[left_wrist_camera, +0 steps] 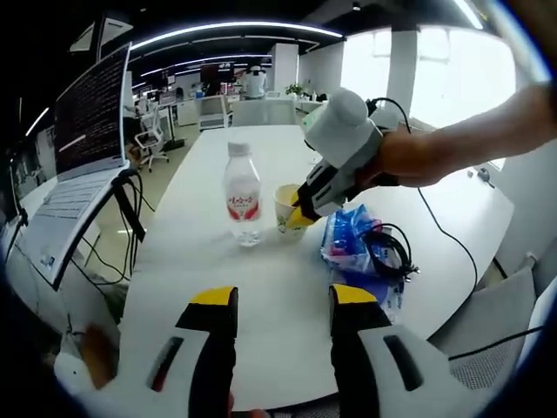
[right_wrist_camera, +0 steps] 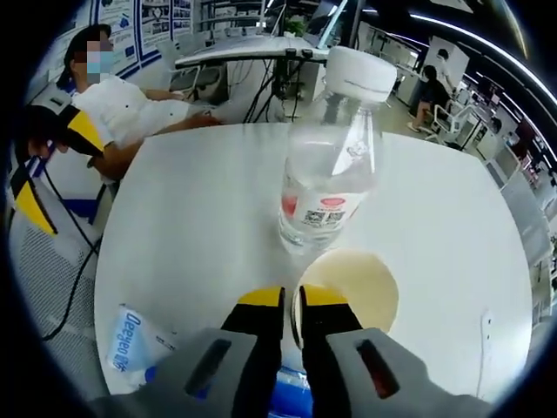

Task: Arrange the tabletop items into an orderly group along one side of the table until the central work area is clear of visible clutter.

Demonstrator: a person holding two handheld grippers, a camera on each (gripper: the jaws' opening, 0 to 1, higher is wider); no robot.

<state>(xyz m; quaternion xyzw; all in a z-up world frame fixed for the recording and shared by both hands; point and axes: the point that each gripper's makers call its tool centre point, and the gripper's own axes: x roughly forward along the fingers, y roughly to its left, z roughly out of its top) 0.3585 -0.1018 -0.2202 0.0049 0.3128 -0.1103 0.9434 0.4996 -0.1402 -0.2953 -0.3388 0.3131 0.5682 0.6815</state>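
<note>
Right tongs [right_wrist_camera: 291, 300] pinch paper cup [right_wrist_camera: 361, 279] rim; left tongs [left_wrist_camera: 274, 300] open. Lift w/o tipping, clear of water bottle [right_wrist_camera: 331, 174].

Bottle [left_wrist_camera: 243, 193] just beside cup [left_wrist_camera: 287, 207]

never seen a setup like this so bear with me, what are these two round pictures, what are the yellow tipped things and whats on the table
No robot here: a person holds a hand-held gripper in each hand, and each carries a fisheye camera looking along its own fingers.

In the left gripper view, the left gripper hangs open and empty above the white table. The right gripper reaches in from the right, held by the person's hand.

The right gripper view shows that gripper up close, its fingers pinching the rim of a paper cup.

On the table stand a clear water bottle beside the cup, then a blue packet with a coiled black cable lying on it. A laptop sits on a stand alongside.
</note>
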